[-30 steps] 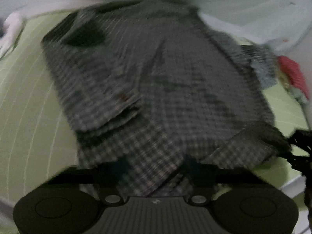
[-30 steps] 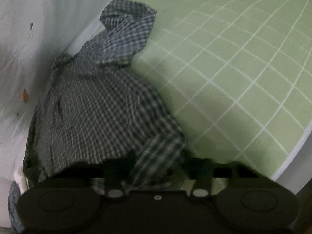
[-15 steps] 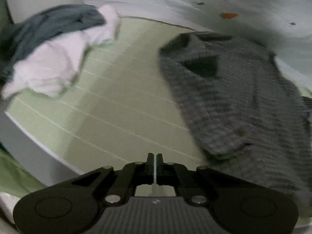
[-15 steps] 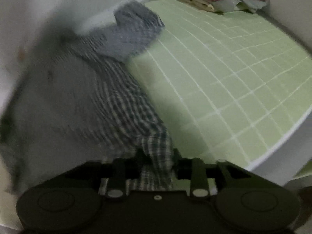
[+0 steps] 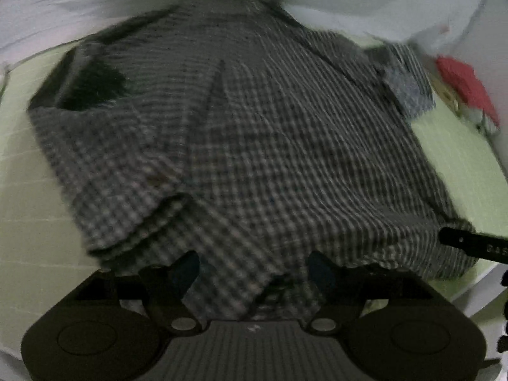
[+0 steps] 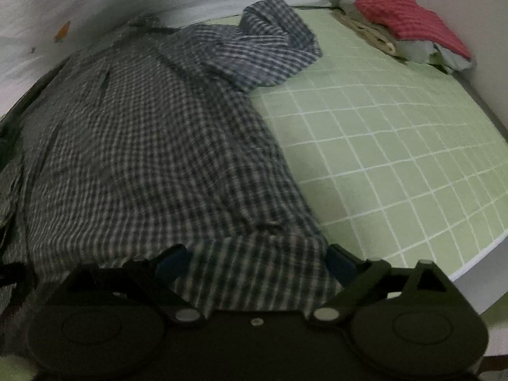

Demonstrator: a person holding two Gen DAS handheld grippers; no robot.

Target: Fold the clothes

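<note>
A dark checked shirt [image 5: 254, 133] lies spread on a green gridded bed [image 5: 28, 209], collar away from me. It also shows in the right wrist view [image 6: 152, 146], with one sleeve bunched at the far end [image 6: 273, 47]. My left gripper [image 5: 254, 270] is open, and the shirt's near hem lies between its fingers. My right gripper [image 6: 257, 263] is open too, with the hem's right corner draped between its fingers. The right gripper's finger [image 5: 473, 244] shows at the right edge of the left wrist view.
A stack of folded clothes with a red checked piece on top [image 6: 412, 22] sits at the bed's far right corner. A white wall [image 6: 95, 6] runs behind the shirt. The green sheet [image 6: 397, 146] stretches to the right, its edge near me.
The left gripper was shut and turned towards a pile at the left; now it is open at the shirt's hem. The right gripper has opened wider around the hem corner.
</note>
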